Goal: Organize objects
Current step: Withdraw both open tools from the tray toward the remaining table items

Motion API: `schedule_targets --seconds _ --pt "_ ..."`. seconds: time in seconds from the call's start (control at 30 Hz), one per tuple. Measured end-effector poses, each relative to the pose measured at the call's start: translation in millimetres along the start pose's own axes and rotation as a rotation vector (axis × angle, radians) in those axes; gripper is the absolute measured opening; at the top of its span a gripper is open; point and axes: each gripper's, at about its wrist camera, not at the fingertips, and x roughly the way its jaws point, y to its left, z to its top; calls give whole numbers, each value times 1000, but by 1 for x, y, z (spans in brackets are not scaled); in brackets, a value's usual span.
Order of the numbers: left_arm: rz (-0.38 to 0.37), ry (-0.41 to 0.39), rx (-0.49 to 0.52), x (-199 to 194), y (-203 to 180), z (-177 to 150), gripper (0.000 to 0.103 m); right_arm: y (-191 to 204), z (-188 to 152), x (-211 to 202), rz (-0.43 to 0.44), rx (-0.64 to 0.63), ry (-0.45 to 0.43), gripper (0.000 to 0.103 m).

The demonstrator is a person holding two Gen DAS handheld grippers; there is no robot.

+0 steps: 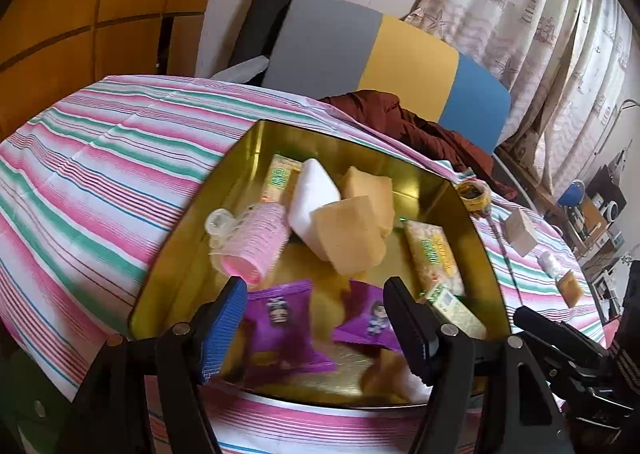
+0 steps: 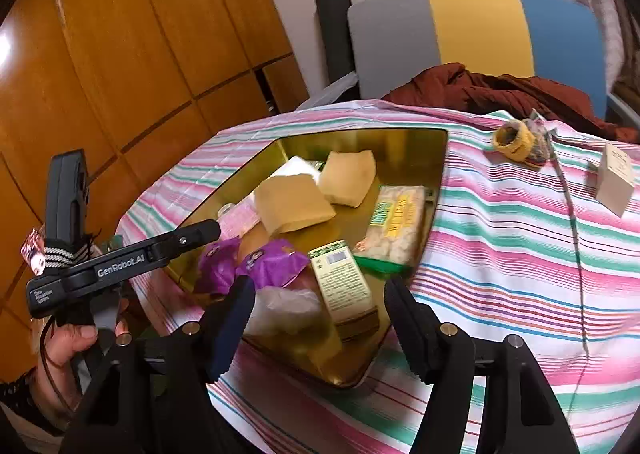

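Both grippers, left gripper point(image 1: 314, 318) and right gripper point(image 2: 320, 318), are hovering open and empty over the gold tin point(image 1: 486, 238), already holding purple packets point(image 1: 280, 322); a small box point(image 2: 614, 179) and yellow roll point(image 2: 514, 141) are still waiting on the striped cloth point(image 2: 520, 254).

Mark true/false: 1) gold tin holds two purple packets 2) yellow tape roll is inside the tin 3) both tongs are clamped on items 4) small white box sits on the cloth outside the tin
1) True: two purple packets lie in the gold tin.
2) False: the yellow tape roll lies on the striped cloth, outside the tin.
3) False: the left tongs and right tongs are open, gripping nothing.
4) True: the small white box stands on the cloth.
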Motion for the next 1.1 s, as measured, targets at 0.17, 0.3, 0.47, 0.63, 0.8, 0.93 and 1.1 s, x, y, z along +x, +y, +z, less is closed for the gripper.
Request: schedule_targets --seconds 0.17,0.3,0.47,0.63,0.8,0.93,1.1 --pt "-54 17 31 3 -20 1 72 -15 -1 -8 -22 52 -32 70" --pt "-95 19 85 3 -44 2 72 -33 1 -17 -50 104 -57 70" --pt "-155 47 153 9 -76 2 73 -61 2 -28 -100 165 -81 70" --pt "-203 71 217 15 -106 1 73 -85 2 -42 -153 199 -106 70" --pt "-252 105 281 20 -138 -2 73 -110 1 -56 -208 222 -125 73" --pt "-296 142 328 26 -164 -5 73 -136 -6 -66 -270 243 -117 74" --pt "-358 191 398 35 -201 -12 73 -179 -20 -89 -380 306 -125 77"
